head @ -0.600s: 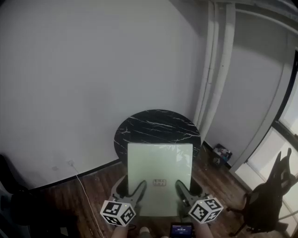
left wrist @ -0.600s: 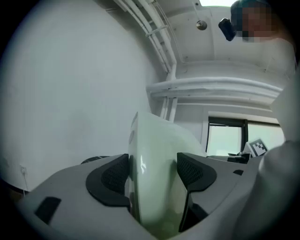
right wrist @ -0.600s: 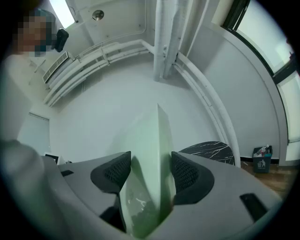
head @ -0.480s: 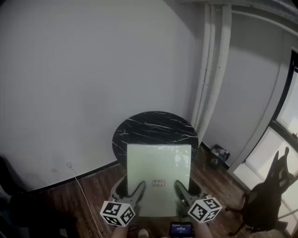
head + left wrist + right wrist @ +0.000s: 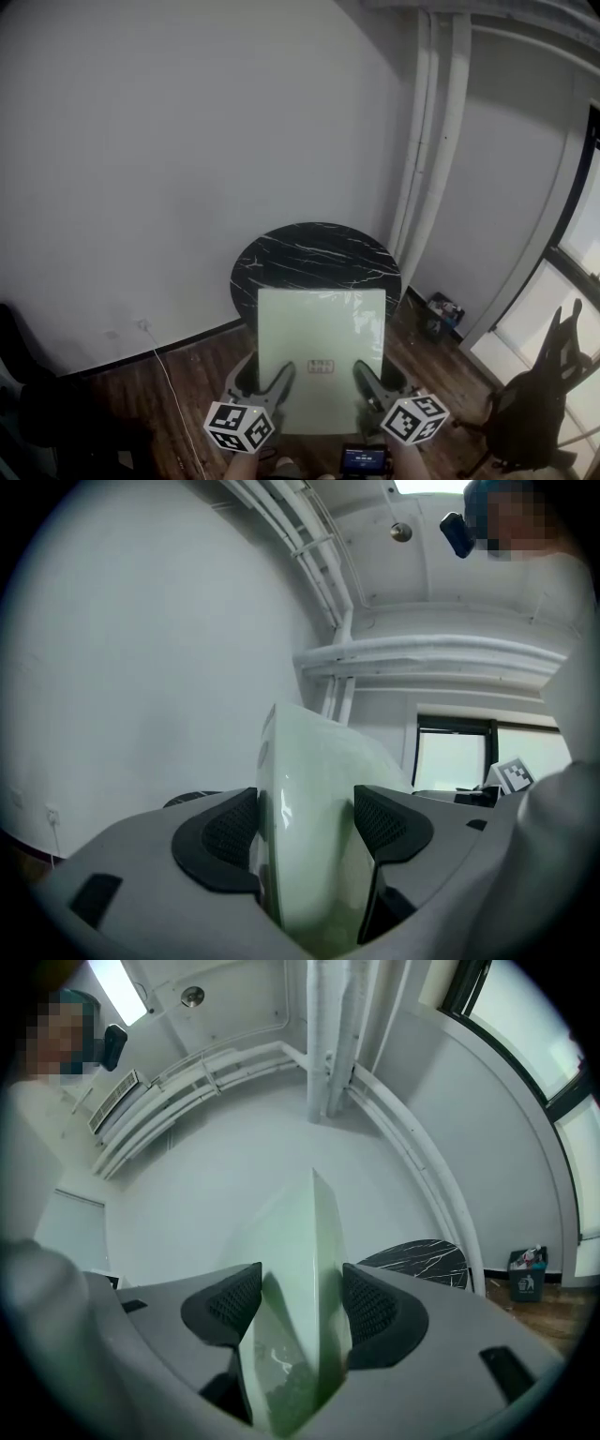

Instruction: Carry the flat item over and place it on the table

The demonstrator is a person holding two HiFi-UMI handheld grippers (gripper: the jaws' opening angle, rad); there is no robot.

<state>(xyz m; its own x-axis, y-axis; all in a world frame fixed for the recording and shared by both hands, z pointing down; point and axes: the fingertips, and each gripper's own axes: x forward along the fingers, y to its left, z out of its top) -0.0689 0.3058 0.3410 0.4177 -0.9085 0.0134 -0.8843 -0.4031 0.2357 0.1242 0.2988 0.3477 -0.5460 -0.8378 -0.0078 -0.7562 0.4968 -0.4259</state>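
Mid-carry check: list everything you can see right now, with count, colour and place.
flat panel: one, pale green, held between both grippers, far edge overlapping the table in the head view
round table: one, black with white veins, ahead of the panel
pipes: several, white, upright in the corner at right
chair: one, black, lower right
cable: one, white, on the wooden floor at left
device: one, dark, screen lit, bottom edge
left gripper: grey, clamped on panel's near edge
right gripper: grey, likewise clamped
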